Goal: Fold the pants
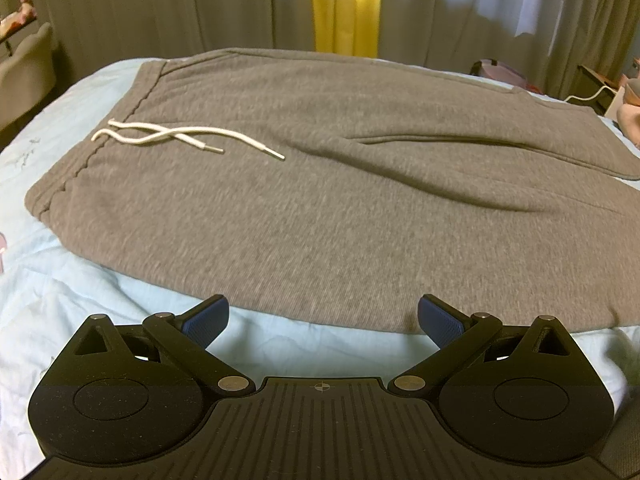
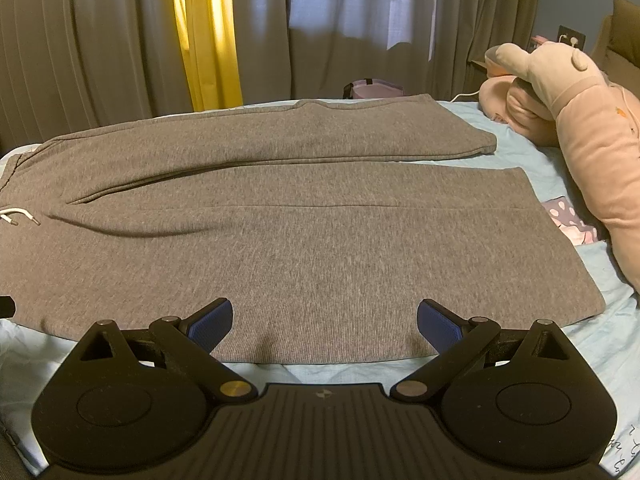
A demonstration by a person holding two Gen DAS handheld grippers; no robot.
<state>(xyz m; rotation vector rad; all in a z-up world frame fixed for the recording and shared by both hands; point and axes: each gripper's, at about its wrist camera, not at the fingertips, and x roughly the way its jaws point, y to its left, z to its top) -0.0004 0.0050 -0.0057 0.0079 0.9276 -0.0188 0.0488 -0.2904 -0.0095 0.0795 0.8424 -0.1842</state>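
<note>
Grey curtains with one yellow panel (image 2: 208, 40) close off the room behind a bed (image 1: 120, 300) made up in pale blue, and on that bed the pants (image 2: 300, 240) lie spread flat, unfolded. They are grey sweatpants, laid with their long axis across both views: waistband (image 1: 80, 160) at the left, where the white drawstring (image 1: 176, 138) trails over the cloth, and the two leg hems at the right, near the pink plush toy (image 2: 580, 120). Both legs run side by side, the far one angled slightly away, with a soft crease at the crotch; this flat, face-up layout looks chosen so one leg can be brought over the other. Left tongs (image 1: 323, 320) hover released and empty just short of the near edge at the waist end, the blue pads (image 1: 206, 320) spread wide apart. Right tongs (image 2: 325, 326) are likewise released and empty, poised over the near edge of the closer leg, further toward the hems. Placed like that, one at each part of the same long edge, they seem ready to pinch and lift it together, so the fold stays straight along the length. No fold appears made yet.
</note>
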